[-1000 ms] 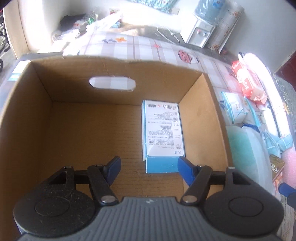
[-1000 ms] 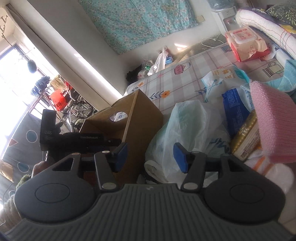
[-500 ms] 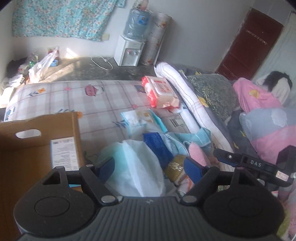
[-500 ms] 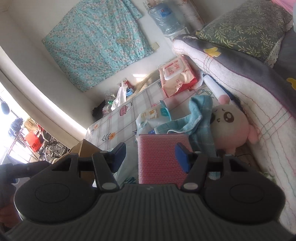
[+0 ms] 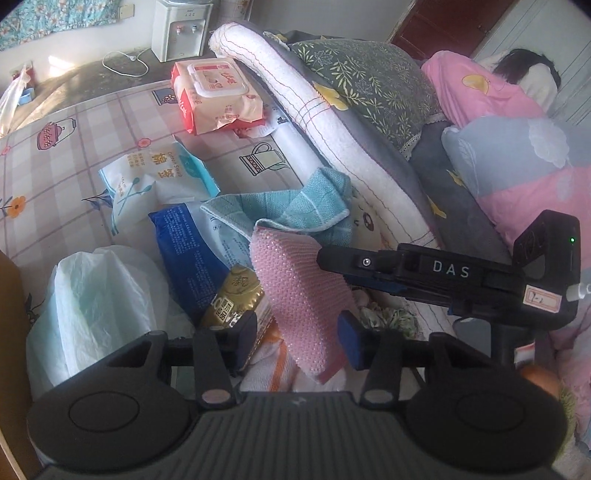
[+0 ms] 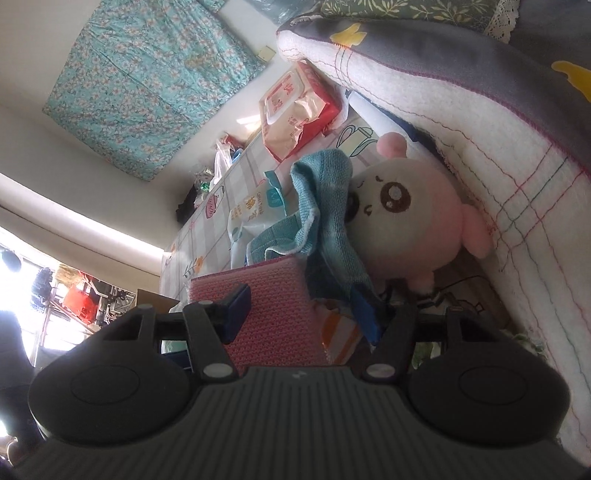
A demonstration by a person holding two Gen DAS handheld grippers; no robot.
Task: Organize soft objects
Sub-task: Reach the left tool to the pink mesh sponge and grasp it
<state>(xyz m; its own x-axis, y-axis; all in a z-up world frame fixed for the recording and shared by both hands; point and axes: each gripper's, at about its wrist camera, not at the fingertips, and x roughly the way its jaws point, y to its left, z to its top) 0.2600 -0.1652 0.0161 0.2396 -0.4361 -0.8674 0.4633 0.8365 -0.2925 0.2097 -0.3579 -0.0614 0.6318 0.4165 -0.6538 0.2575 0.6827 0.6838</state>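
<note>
My left gripper (image 5: 297, 334), jaws just narrowed, brackets the pink cloth (image 5: 299, 291) unclamped; I'd pinch its lower edge. Right gripper (image 6: 301, 310) half-open, empty.

1. A white water dispenser (image 5: 181, 27) stands on the floor by the far wall, a white cable (image 5: 123, 63) looped beside it.
2. A teal flowered cloth (image 6: 147, 77) hangs on the wall.
3. A dark red door (image 5: 447, 22) shows behind the bed.
4. A person (image 5: 517, 79) lies under a pink cover, dark hair showing.
5. A red crate (image 6: 79, 300), perhaps plastic, sits in the overexposed area outside the window.
6. A green leaf-print pillow (image 5: 369, 74) rests on a grey quilt (image 5: 436, 177).
</note>
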